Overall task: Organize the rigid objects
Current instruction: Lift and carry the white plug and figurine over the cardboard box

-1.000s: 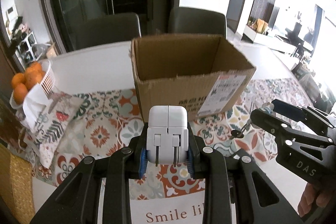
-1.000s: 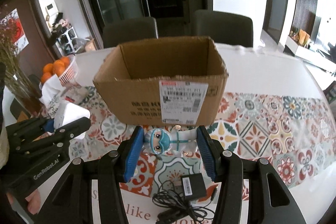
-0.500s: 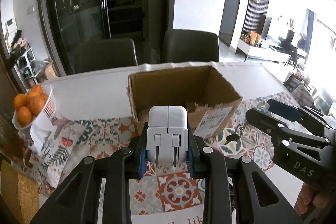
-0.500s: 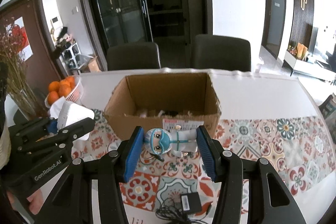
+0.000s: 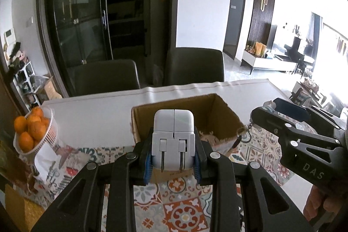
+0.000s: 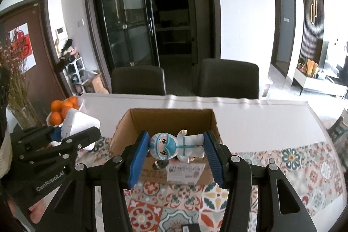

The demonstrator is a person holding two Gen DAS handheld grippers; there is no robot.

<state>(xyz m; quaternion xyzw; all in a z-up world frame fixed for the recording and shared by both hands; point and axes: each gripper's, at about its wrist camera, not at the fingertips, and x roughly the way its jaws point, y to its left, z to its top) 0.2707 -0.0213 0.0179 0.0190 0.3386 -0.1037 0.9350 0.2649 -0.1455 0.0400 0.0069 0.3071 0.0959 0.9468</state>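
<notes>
Left gripper (image 5: 173, 163) is clamped on a white plug adapter (image 5: 173, 136), blue pads pressing both sides, the two metal prongs pointing back at the camera. The adapter is held in the air in front of and above the near wall of the open cardboard box (image 5: 226, 114). In the right wrist view the same adapter (image 6: 79, 126) shows as a white block sticking out of the left gripper (image 6: 71, 134), left of the box and level with its rim.

Right gripper (image 6: 177, 158) is closed on a small figurine (image 6: 177, 145) in a white suit with a blue mask and cap. It lies sideways between the blue pads, head against the left pad, feet against the right one. A small ring hangs under it. The figurine hangs over the near edge of the box (image 6: 169, 116), whose shipping label faces the camera. From the left wrist view the right gripper (image 5: 264, 111) sits to the right of the box, a hand (image 5: 313, 208) under its handle; the figurine is barely visible there.

The box stands on a patterned table runner (image 6: 289, 158) laid over a white table (image 6: 250, 114). A basket of oranges (image 5: 32, 129) sits at the table's left end, a printed cloth just below it. Two dark chairs (image 6: 228, 77) stand behind the table. A black object peeks in at the bottom edge of the right wrist view; cannot tell what it is.
</notes>
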